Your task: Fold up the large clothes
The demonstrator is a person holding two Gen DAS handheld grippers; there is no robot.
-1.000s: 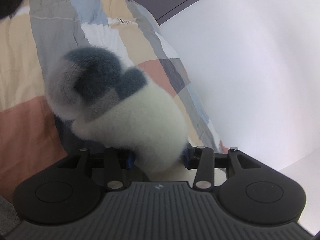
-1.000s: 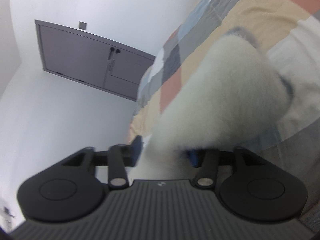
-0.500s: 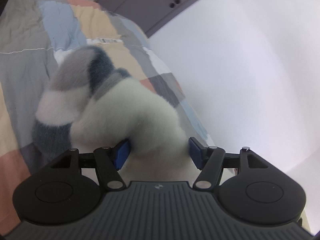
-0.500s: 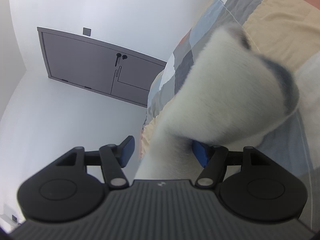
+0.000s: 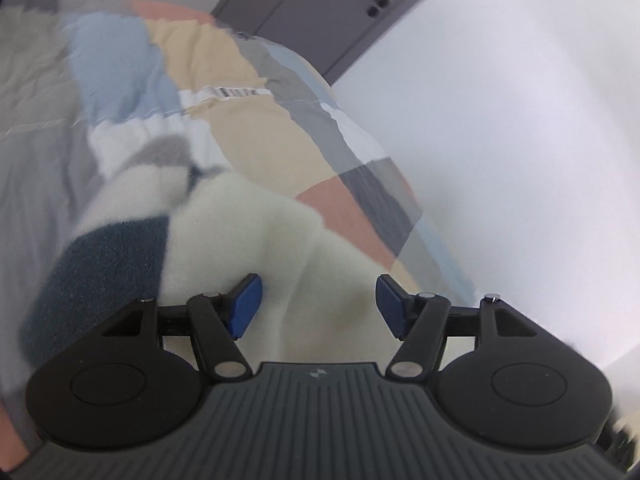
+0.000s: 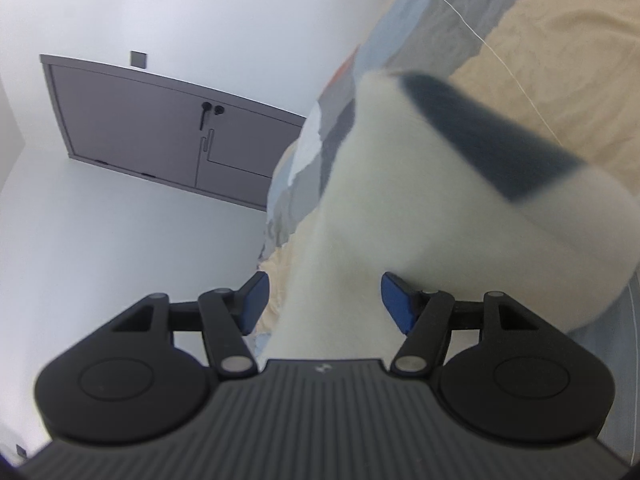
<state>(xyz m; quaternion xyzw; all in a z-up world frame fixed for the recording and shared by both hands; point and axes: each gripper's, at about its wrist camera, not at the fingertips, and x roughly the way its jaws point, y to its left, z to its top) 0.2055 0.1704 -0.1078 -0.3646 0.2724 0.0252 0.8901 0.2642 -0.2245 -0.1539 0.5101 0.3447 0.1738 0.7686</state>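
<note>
Two grippers hover over a bed (image 5: 256,136) with a patchwork cover, white walls and a grey door (image 6: 160,136) behind. Left gripper (image 5: 318,304) gapes around the fluffy cream garment (image 5: 248,232), pads clear; right gripper (image 6: 324,300) is closing, garment between its pads.

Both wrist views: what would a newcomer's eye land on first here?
The fluffy cream fleece garment with dark blue and grey patches fills the middle of both views, bunched between each gripper's blue pads. It lies on a patchwork bedspread of peach, tan, grey and pale blue blocks. Beyond, a grey door with a black handle stands in a white wall.
</note>
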